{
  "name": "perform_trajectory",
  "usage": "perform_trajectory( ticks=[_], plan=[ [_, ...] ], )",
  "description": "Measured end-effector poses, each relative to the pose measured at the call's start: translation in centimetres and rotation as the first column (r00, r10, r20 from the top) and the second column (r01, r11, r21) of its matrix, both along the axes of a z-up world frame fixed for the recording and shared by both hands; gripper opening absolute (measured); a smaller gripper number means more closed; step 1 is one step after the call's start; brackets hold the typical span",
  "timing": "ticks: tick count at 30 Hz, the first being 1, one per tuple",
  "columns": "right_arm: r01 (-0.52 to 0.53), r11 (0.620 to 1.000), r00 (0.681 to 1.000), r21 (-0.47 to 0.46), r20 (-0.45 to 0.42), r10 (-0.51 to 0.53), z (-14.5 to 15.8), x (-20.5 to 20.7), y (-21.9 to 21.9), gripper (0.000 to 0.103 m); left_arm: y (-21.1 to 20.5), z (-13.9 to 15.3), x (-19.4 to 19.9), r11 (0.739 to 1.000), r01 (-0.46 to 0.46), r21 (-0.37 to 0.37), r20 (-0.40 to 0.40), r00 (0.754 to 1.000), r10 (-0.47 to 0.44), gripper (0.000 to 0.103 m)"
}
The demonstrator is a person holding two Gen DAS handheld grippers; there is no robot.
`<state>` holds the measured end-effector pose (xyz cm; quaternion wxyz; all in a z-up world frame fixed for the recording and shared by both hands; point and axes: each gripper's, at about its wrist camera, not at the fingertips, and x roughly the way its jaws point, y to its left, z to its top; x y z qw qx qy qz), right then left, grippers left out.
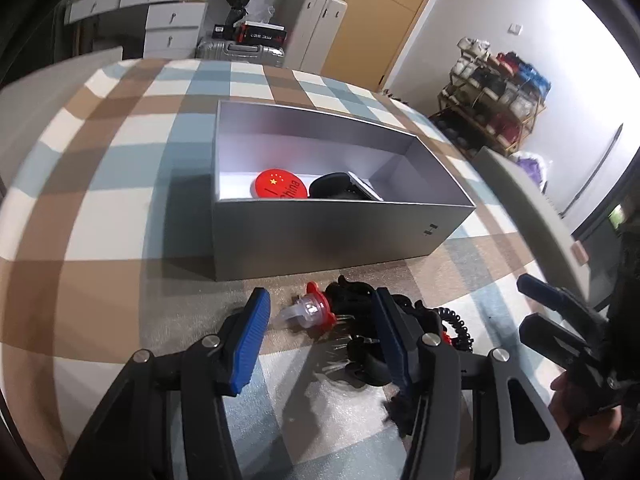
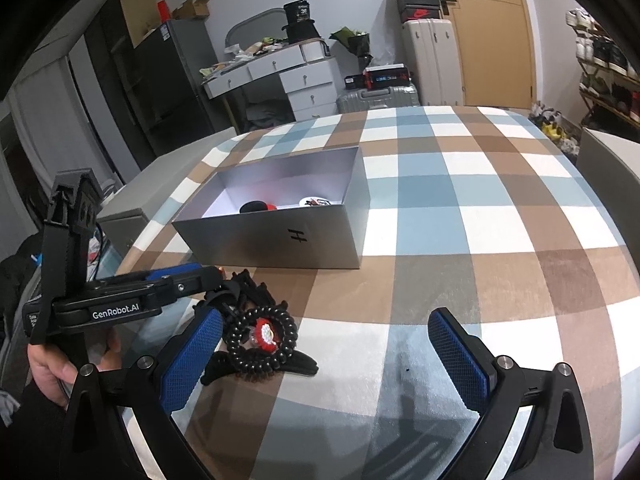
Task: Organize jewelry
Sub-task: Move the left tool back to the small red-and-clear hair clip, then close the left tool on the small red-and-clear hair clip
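- The step in hand looks like a pickup: the left gripper [image 1: 318, 334] is lowered over a small heap of accessories, its blue-padded jaws wide apart and holding nothing.
- Between those jaws lies a clear plastic piece with a red bear-eared cap [image 1: 310, 309]; just beside it is a black toothed claw hair clip [image 1: 362, 354].
- A black spiral coil hair tie [image 2: 260, 336] rests on top of a black fabric piece at the same heap, with a red-and-white studded charm [image 2: 267, 334] sitting in its ring.
- The heap lies on the near part of the surface, just in front of the open grey rectangular cardboard box [image 2: 280, 240].
- Inside the box are a round red badge with yellow stars [image 1: 280, 189], a black rounded item and something white with a print, too small to read.
- The right gripper [image 2: 324, 356] hovers beside the heap, jaws spread wide, empty.
- The next move, I judge, calls for closing the left jaws on one piece only, then lifting it over the box wall.
- The surface is a bed or table covered in a blue, brown and white checked cloth [image 2: 480, 208].
- The room is cluttered: a white drawer desk, suitcases, a wooden door, a shoe rack.
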<state>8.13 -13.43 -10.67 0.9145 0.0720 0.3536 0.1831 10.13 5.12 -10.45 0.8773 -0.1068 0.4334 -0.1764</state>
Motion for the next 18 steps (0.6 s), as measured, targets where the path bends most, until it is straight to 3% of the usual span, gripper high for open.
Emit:
perform_trajectory(
  ticks=[5,9,13,18],
  plan=[
    [-0.008,1.000,1.000,-0.005,0.010,0.008,0.3,-0.2,0.5,0.103,1.4,-0.6,0.5,0.995,-0.027,-0.099,-0.052,0.998,0.022,0.043],
    [-0.015,1.000,1.000,-0.017,0.014,0.015,0.2,-0.1,0.8,0.103,1.2,-0.5,0.5,0.998,-0.032,-0.053,-0.051,0.998,0.029,0.032],
    [-0.018,1.000,1.000,-0.009,0.006,0.018,0.1,-0.1,0.9,0.103,1.2,-0.7,0.2,0.997,-0.010,-0.073,-0.050,0.999,0.006,0.021],
    [-0.018,1.000,1.000,-0.020,0.008,0.018,0.2,-0.2,1.0,0.103,0.2,-0.4,-0.4,1.000,0.014,-0.012,-0.017,1.000,-0.015,0.009]
  ],
)
